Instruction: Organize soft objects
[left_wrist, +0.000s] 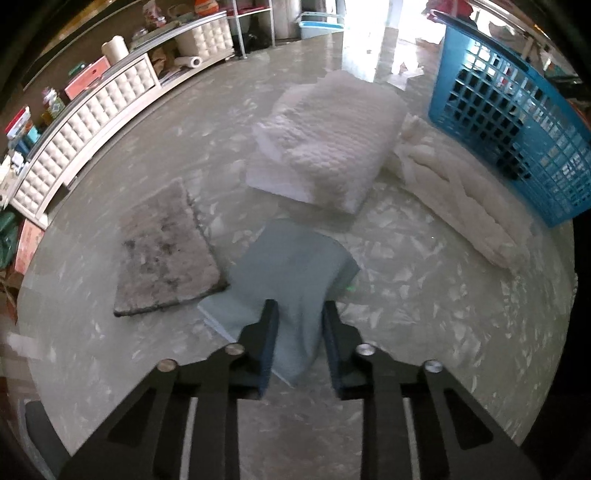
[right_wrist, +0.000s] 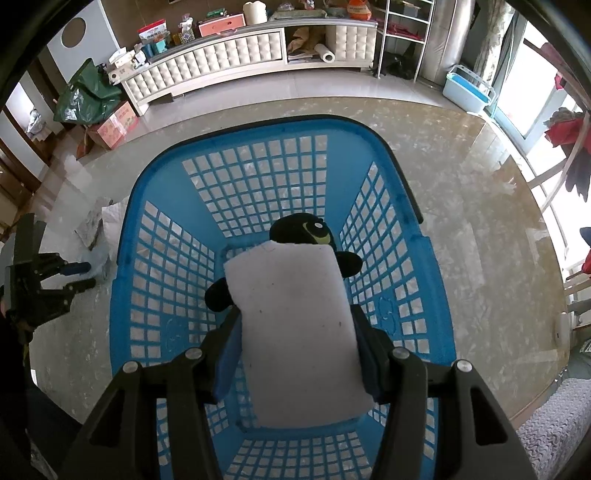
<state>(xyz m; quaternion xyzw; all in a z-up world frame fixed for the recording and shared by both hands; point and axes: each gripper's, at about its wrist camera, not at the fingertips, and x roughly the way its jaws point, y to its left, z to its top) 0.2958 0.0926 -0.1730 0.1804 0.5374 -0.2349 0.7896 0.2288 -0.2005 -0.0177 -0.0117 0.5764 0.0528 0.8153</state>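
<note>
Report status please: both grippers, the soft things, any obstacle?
Left gripper shut on blue-grey cloth. Right gripper holds white foam pad over blue basket. Black plush toy inside. No obstacle seen.

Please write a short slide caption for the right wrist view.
Right gripper holds a white foam pad above the blue basket, where a black plush toy already lies.

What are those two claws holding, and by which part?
Left gripper pinches the pale blue cloth at its near fold. Right gripper clamps the white foam pad by its sides.
</note>
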